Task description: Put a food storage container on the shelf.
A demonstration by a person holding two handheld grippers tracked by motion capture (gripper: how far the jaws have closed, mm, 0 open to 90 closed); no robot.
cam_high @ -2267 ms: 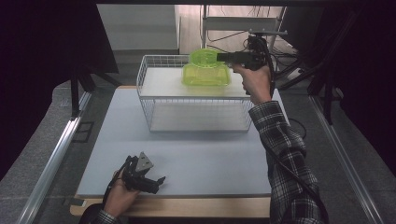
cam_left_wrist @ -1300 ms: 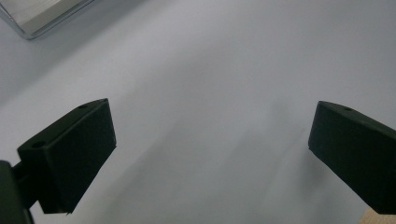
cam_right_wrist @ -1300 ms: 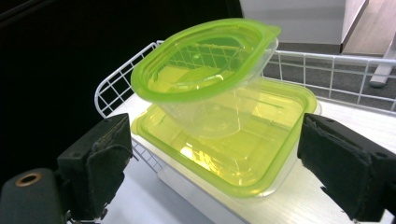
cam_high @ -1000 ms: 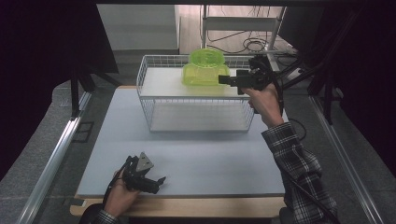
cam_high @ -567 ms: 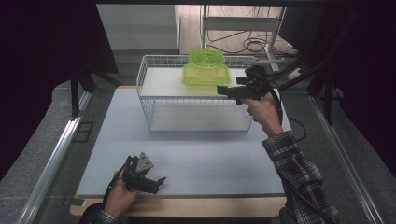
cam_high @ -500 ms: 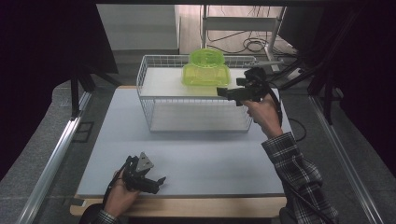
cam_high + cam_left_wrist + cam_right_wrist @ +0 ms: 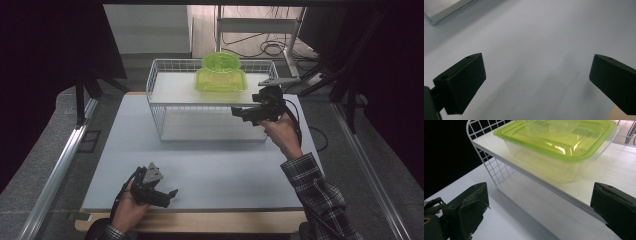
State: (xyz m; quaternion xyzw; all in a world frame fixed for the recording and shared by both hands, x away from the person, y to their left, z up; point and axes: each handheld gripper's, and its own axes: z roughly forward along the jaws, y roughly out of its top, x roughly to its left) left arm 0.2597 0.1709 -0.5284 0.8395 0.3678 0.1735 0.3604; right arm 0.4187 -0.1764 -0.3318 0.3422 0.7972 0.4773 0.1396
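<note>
At the near edge of the table (image 7: pixel 210 170), about 7 o'clock in the high view, the left gripper (image 7: pixel 167 195) rests low in the person's left hand (image 7: pixel 129 210); its jaws stand wide apart over bare tabletop with nothing between them. Farther in, at about 2 o'clock, the right hand (image 7: pixel 280 135) holds the right gripper (image 7: pixel 236 113) up beside the right front corner of the wire rack (image 7: pixel 165 107), its jaws pointing toward 9 o'clock, wide apart and empty. In the right gripper view the rack's white shelf (image 7: pixel 614 165) lies just ahead between the jaws. Beyond it, on that upper shelf toward 12 o'clock, sits the green box (image 7: pixel 221 80), clear-walled with a green lid, carrying a round green tub (image 7: pixel 220 61) on top, apart from both grippers.
</note>
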